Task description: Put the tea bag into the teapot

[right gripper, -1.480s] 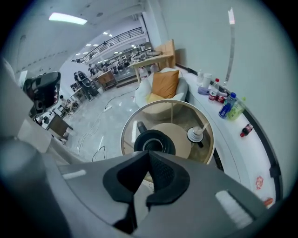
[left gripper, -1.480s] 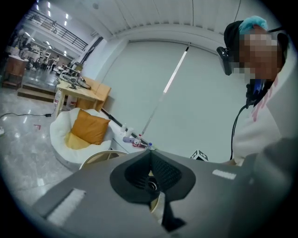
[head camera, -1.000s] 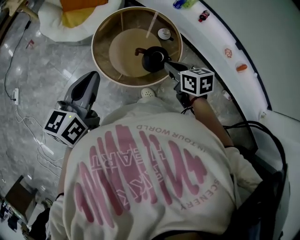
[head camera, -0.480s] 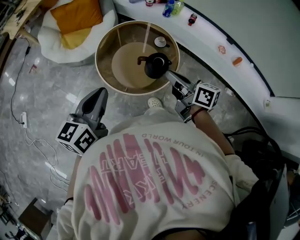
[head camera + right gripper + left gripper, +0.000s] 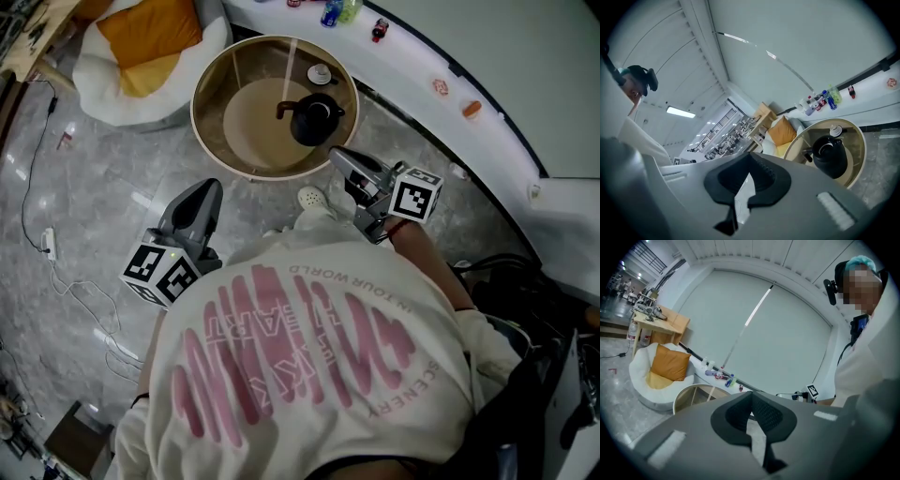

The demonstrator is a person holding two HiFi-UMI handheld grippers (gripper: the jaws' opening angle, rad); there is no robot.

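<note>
A black teapot [image 5: 314, 117] stands open on a low round table [image 5: 208, 150], its small white lid [image 5: 322, 73] lying just beyond it. In the right gripper view the teapot [image 5: 829, 155] sits to the right, past the jaws. My right gripper [image 5: 337, 155] hangs shut just off the table's near edge, a short way from the pot. The left gripper [image 5: 208, 186] is held shut over the floor, to the left of the table. The jaws meet at the tip in both gripper views [image 5: 751, 394] [image 5: 750, 155]. No tea bag shows in any view.
A white beanbag with an orange cushion [image 5: 141, 47] lies left of the table. Bottles [image 5: 336, 11] and small items stand on the curved white ledge [image 5: 487, 131] behind it. A white slipper [image 5: 312, 198] lies at my feet. Cables [image 5: 47, 244] trail over the marble floor.
My right gripper has drawn back from the teapot's rim toward my body. The left gripper has hardly moved. The head camera has shifted.
</note>
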